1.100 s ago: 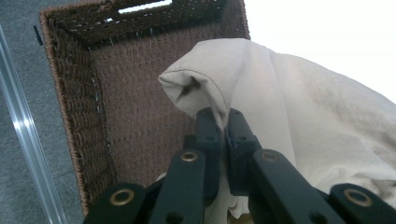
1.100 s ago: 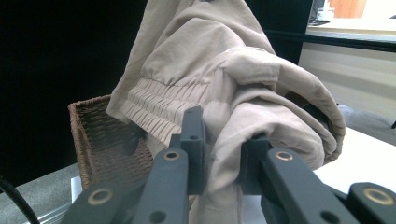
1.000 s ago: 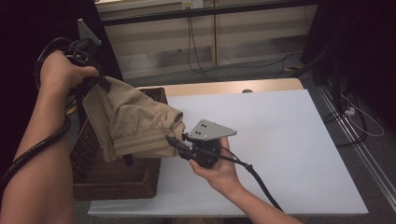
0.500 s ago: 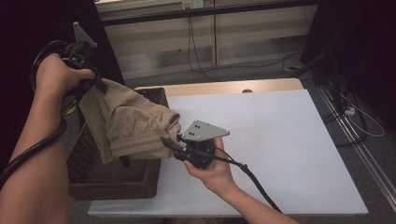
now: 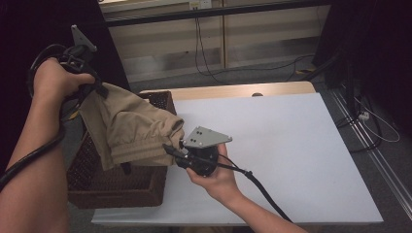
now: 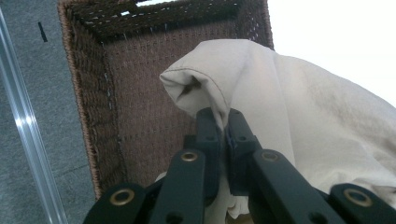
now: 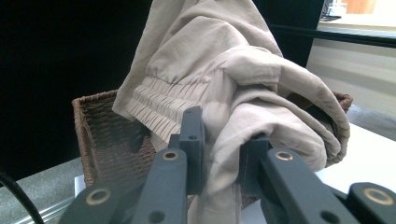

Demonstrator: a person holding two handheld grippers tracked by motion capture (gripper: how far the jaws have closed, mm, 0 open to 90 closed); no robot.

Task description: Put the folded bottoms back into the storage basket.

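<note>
Beige garment hangs mid-air above wicker basket, lower folds at basket rim level. Left gripper raised high at basket's far-left side, fingers clamped on hem fold. Right gripper low at basket's right edge, fingers pinched on bunched cloth near elastic band. Basket sits at left end of white surface. Judgement: lift-out mostly done; garment not yet clear of basket, not yet spread or laid on surface.

Overhead plus close gripper views (shared basket)
</note>
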